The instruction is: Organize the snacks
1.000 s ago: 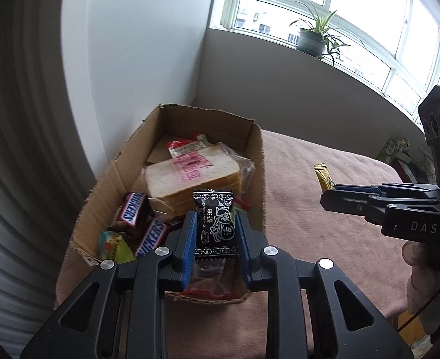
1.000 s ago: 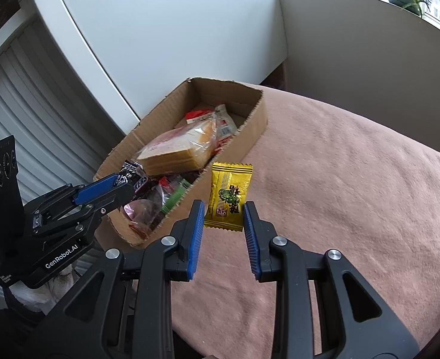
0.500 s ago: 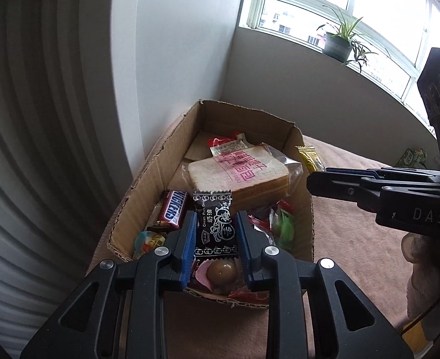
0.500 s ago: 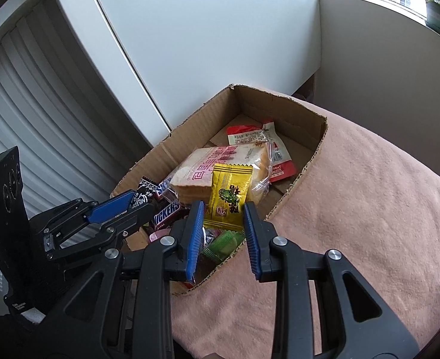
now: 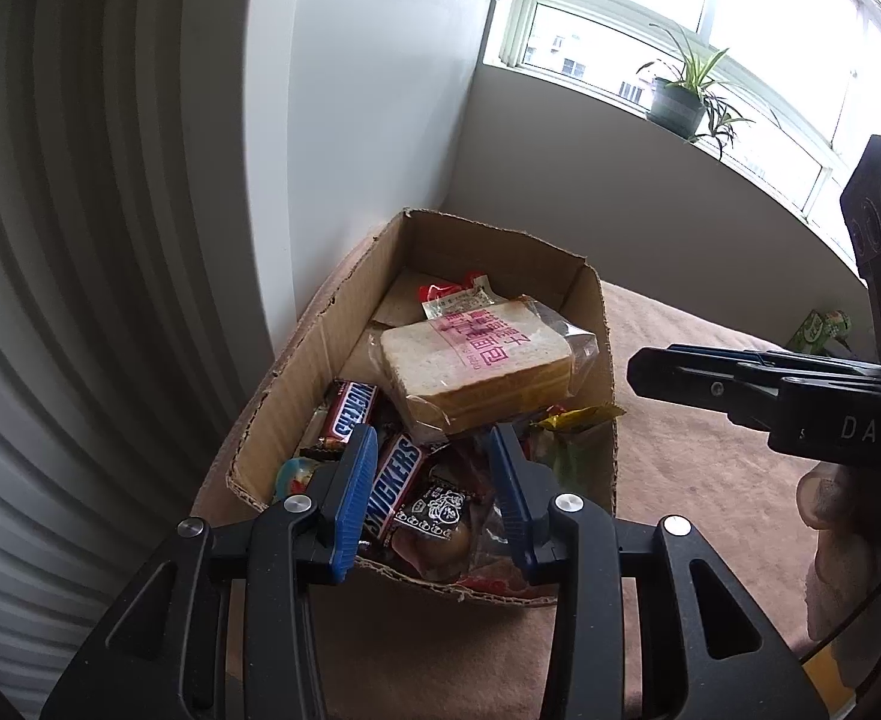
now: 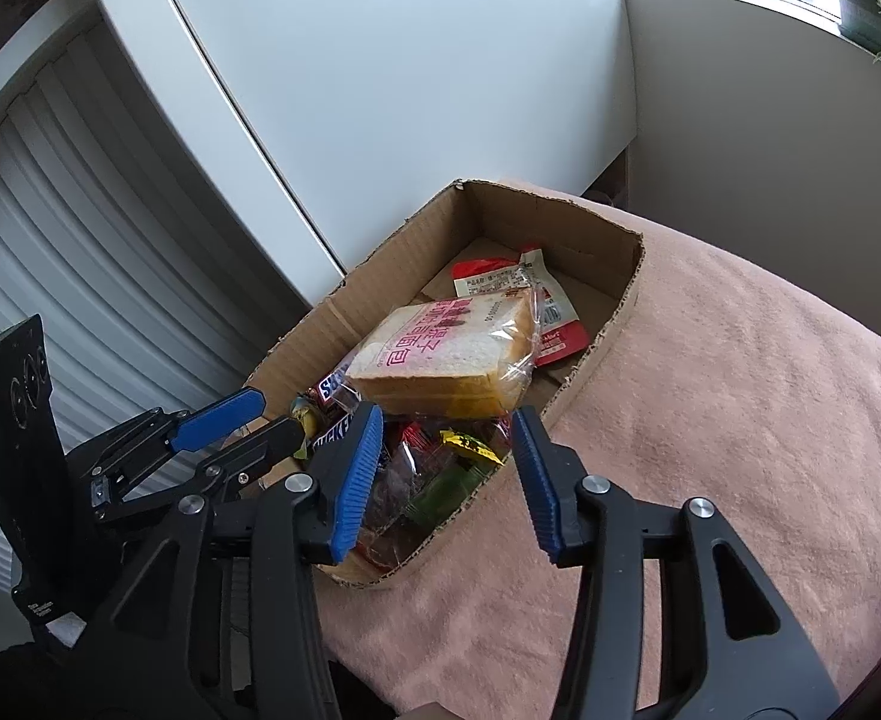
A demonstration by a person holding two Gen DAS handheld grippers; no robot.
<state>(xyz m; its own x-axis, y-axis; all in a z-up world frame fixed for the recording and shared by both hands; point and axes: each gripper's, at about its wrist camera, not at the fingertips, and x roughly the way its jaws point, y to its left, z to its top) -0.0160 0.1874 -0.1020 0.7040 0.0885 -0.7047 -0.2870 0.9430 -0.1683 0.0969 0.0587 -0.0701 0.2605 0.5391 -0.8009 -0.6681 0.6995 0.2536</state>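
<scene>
Nearest the lens, the left gripper [image 5: 434, 495] is held over the near end of the cardboard box [image 5: 605, 360], its jaws having just been opened and now standing apart with nothing pressed between them; the black packet [image 5: 437, 510] is seen lying loose below on the pile, apparently let fall there so that it joins the other snacks. The right gripper [image 6: 446, 474] is likewise poised above the box's near rim, its jaws just opened and empty, and the yellow packet [image 6: 469, 443] is seen lying among the wrappers beneath. Further in, two chocolate bars [image 5: 393, 483] are packed beside a wrapped bread slice [image 5: 476, 363], which rests on top, and a red sachet [image 6: 551, 300] lies behind it. The box is set on a pink blanket [image 6: 740, 408], pushed close to the wall, presumably to steady it.
</scene>
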